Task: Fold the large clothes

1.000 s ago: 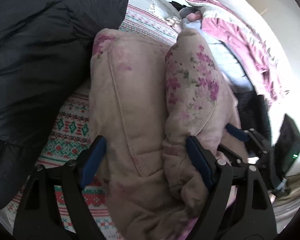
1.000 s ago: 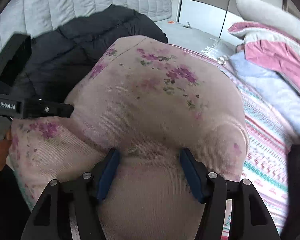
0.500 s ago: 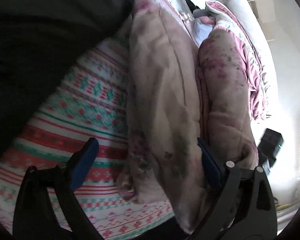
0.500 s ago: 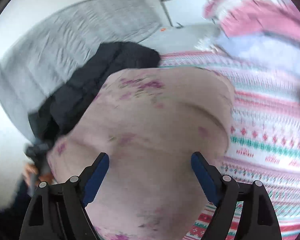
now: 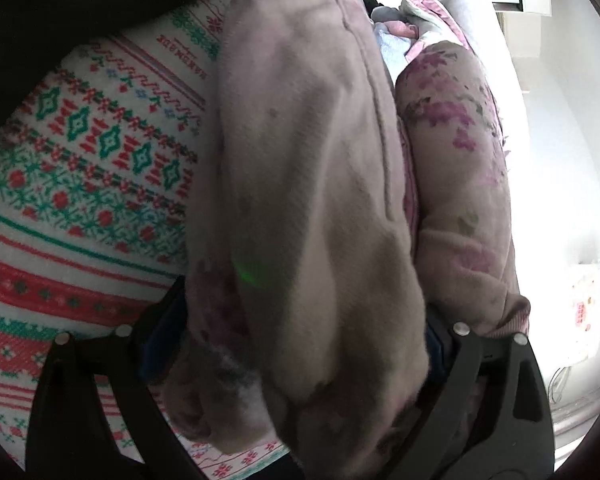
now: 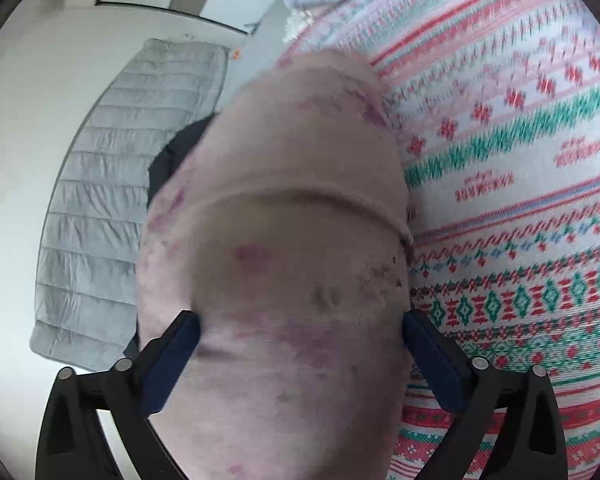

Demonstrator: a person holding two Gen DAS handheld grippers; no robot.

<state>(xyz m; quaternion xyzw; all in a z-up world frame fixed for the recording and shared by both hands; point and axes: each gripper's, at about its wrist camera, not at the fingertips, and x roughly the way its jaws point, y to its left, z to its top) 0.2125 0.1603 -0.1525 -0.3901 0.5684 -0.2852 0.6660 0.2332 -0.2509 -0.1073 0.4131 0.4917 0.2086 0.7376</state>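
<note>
A thick pink padded garment [image 5: 300, 180] with purple flowers lies folded in a bulky roll on the patterned bedspread [image 5: 80, 200]. My left gripper [image 5: 300, 328] stands wide, the roll's near end bulging between its blue pads and hiding the right one. The right wrist view shows the same garment [image 6: 280, 240] from its other end. My right gripper [image 6: 300, 324] straddles it, jaws opening, the pads at the cloth's sides without squeezing it.
A dark puffy jacket [image 5: 60, 0] lies beside the garment, also seen as the jacket [image 6: 172, 152] behind it. A pink and white clothes pile [image 5: 420, 12] sits further along the bed. A grey quilted headboard [image 6: 112, 180] stands behind.
My right gripper's jaws have spread wide off the garment while the hand rolled and swung sideways. My left gripper sank, rolled, and its jaws widened around the roll's end.
</note>
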